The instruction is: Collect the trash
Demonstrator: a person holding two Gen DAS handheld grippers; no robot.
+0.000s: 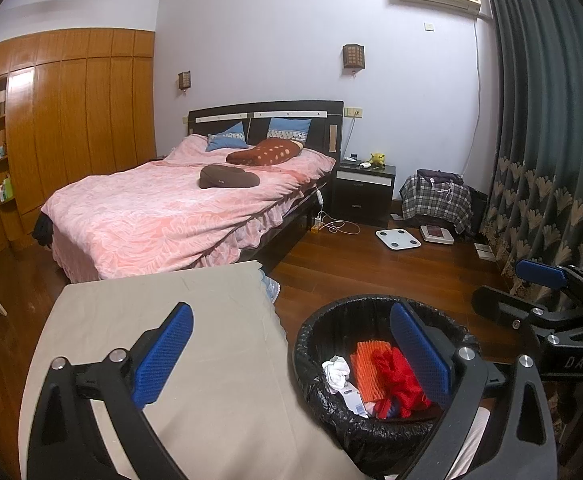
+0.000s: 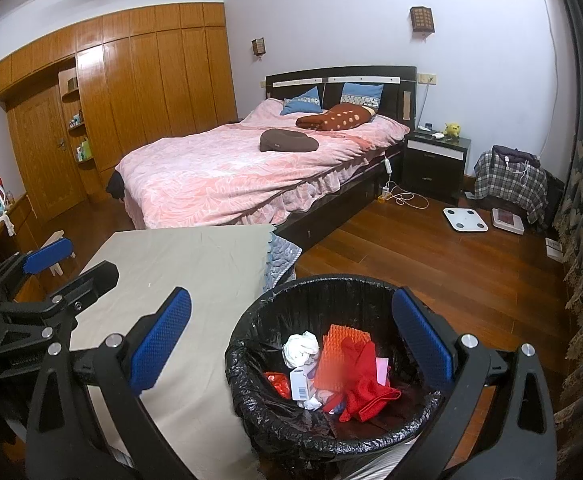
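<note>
Black-lined trash bin (image 2: 331, 420) near right, nearly full; both grippers (image 1: 291, 360) (image 2: 291, 356) released, empty. Risk: overflow, liner snagging.

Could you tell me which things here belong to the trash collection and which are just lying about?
Job: trash bin; white crumpled paper; orange foam net; red cloth; small box.
Lying about: white scale; plaid cloth; brown cushion.

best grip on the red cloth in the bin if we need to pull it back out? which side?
Grip the bunched fold at the top of the red cloth, coming straight down from above. It lies crumpled on top of the other trash in the bin, and the tall bag-lined walls block any side approach. The right gripper is open and nearest above it.
</note>
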